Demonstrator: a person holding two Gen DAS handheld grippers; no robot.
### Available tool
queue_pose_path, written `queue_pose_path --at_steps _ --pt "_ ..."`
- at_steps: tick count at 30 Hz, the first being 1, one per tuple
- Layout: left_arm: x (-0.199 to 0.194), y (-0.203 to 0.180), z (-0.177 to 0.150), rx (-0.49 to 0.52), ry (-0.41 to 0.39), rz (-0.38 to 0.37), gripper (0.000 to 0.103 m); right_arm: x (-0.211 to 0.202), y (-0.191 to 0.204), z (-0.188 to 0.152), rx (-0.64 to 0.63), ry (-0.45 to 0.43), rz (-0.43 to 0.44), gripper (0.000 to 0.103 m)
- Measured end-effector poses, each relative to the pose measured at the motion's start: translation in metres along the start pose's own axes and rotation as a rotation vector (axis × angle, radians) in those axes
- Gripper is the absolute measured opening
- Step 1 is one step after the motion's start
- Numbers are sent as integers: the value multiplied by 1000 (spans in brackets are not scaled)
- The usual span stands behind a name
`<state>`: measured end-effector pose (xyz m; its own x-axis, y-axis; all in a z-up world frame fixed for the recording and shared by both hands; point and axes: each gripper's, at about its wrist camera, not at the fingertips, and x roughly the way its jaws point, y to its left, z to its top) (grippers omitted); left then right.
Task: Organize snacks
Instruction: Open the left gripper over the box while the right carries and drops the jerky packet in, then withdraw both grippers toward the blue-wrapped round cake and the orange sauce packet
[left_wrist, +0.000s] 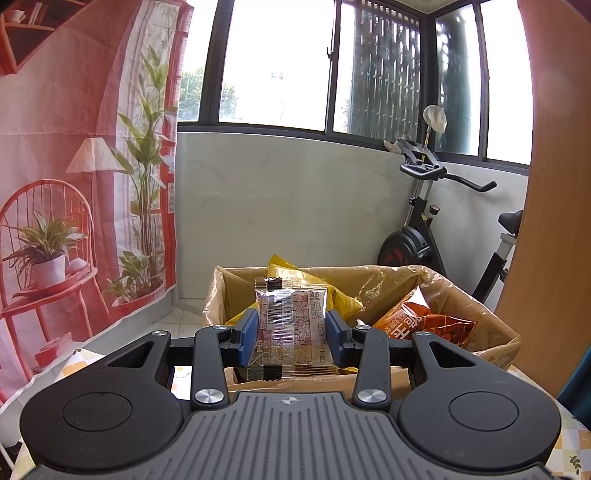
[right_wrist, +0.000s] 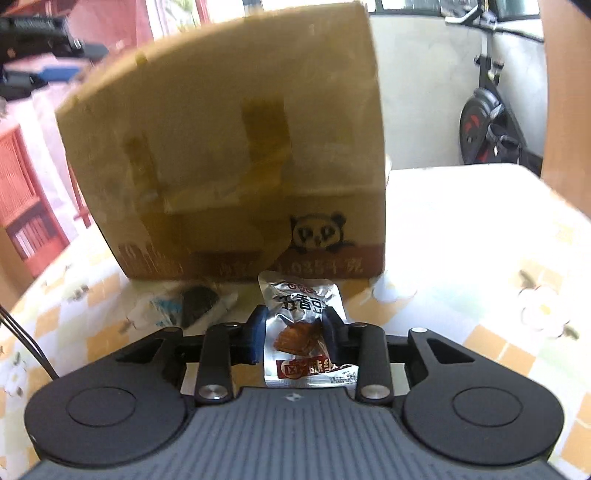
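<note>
My left gripper (left_wrist: 291, 325) is shut on a clear-wrapped snack bar (left_wrist: 290, 314) with a barcode and red print, held over the open cardboard box (left_wrist: 491, 343). Inside the box lie a yellow bag (left_wrist: 314, 280) and an orange snack bag (left_wrist: 428, 325). In the right wrist view my right gripper (right_wrist: 295, 326) is shut on a silver snack packet (right_wrist: 306, 332) with a brown picture, just above the tablecloth, in front of the box's side wall (right_wrist: 229, 147) that bears a panda print. The view is blurred.
A small clear wrapper with a dark piece (right_wrist: 184, 304) lies on the patterned tablecloth (right_wrist: 480, 277) left of the right gripper. An exercise bike (left_wrist: 424, 229) stands behind the box by the windows. A wooden panel (left_wrist: 546, 184) rises at the right, a printed red curtain (left_wrist: 74, 166) at the left.
</note>
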<state>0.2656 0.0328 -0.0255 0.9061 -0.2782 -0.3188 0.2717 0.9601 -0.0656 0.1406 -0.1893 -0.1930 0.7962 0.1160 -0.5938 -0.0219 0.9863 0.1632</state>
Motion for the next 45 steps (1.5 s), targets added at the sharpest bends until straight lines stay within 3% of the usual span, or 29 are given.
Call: queue_pose_path --at_steps 11,17,22,27,32,36,45 --pt "-4 3 0 -8 -11 -16 42 -89 31 66 -122 -309 15 34" --pt "2 4 4 -20 -4 -24 42 -93 46 129 -184 -399 43 34" --pt "15 8 9 -34 24 -16 42 -49 61 176 -241 -383 49 34" --pt "26 16 14 -71 60 -62 44 0 72 195 -250 -338 49 34" --pt "28 14 10 -47 70 -60 62 24 81 191 -268 -294 48 36" --pt "22 19 7 -66 80 -52 64 27 83 182 -268 -273 30 58" --pt "-21 25 7 -22 100 -32 64 -14 63 160 -148 -288 101 58"
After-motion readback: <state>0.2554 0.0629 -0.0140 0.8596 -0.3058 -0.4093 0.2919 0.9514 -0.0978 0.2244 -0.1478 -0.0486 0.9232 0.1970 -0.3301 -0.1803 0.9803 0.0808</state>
